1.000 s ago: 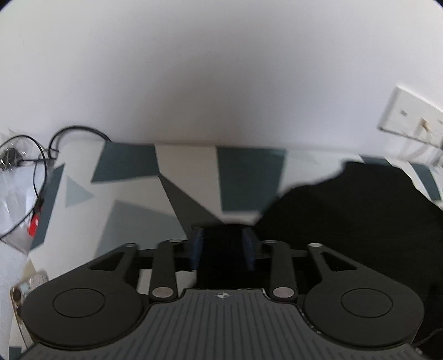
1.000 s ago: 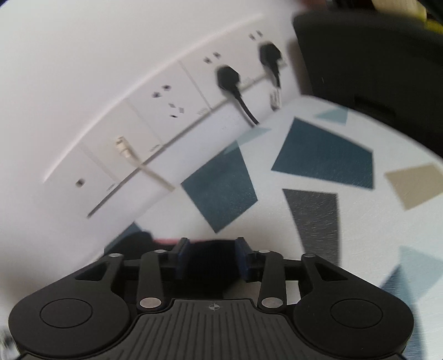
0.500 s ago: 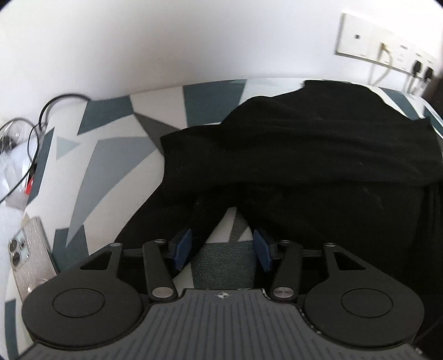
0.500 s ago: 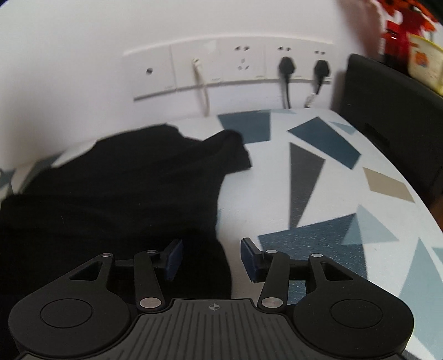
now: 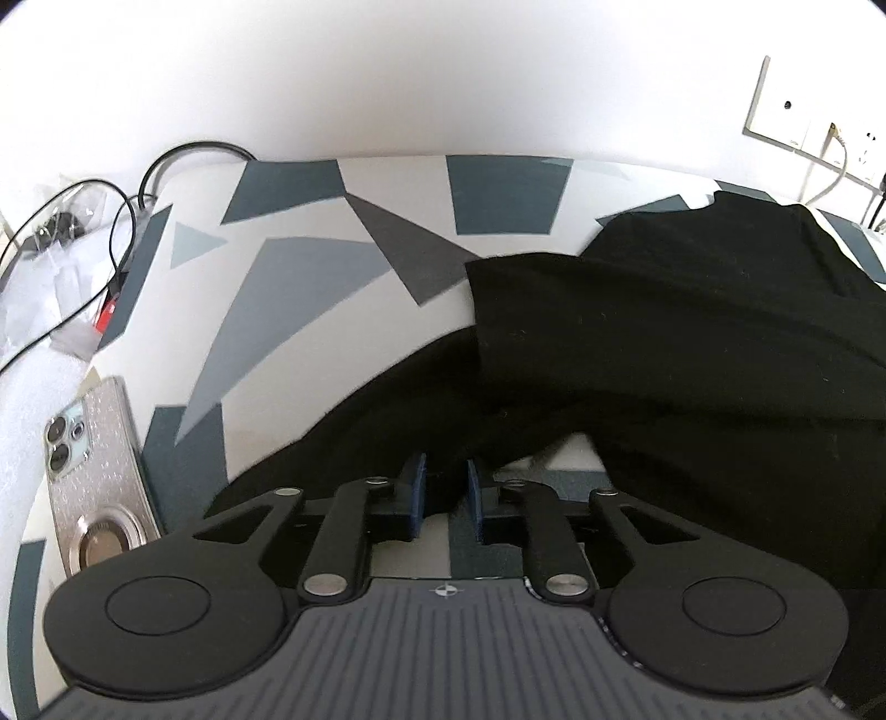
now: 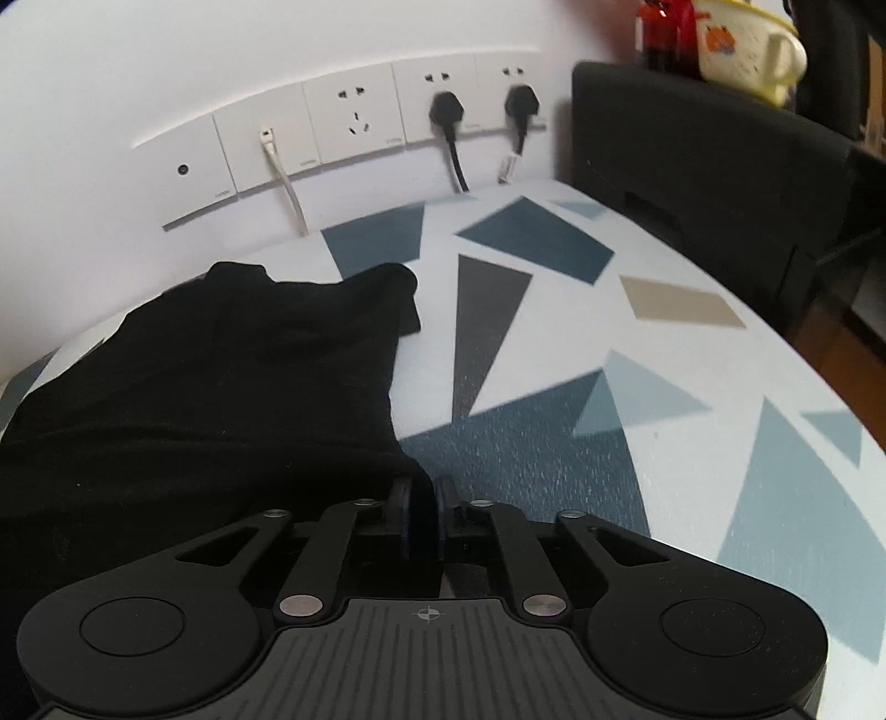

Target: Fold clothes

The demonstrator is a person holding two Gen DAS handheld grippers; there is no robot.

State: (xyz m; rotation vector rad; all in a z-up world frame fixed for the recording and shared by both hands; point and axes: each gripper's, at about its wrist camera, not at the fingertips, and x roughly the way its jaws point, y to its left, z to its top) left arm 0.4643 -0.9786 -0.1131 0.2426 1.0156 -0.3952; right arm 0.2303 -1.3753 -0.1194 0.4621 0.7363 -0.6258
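A black garment (image 5: 664,343) of soft, matte fabric lies rumpled on a desk (image 5: 310,310) covered in white with angular blue, grey and tan shapes. The left claw (image 5: 446,493) has just been closing its blue-padded jaws, which now stand narrow with a fold of the garment's near edge between them; the cloth spreads ahead and to the right of this claw. To its left, near the desk's edge, lies a phone (image 5: 94,471) in a glittery case, camera side up, with black cables (image 5: 111,221) farther ahead on the left. The right claw (image 6: 422,512) has likewise just been closing and pinches a dark fold of the same garment (image 6: 221,376), which stretches ahead and to the left of it. Ahead of the right claw, a row of white wall sockets (image 6: 354,122) holds two black plugs and a white cable. Ahead to the right, a cream mug (image 6: 742,44) rests on a black box-like object (image 6: 692,155); whether anything is in the mug cannot be told.
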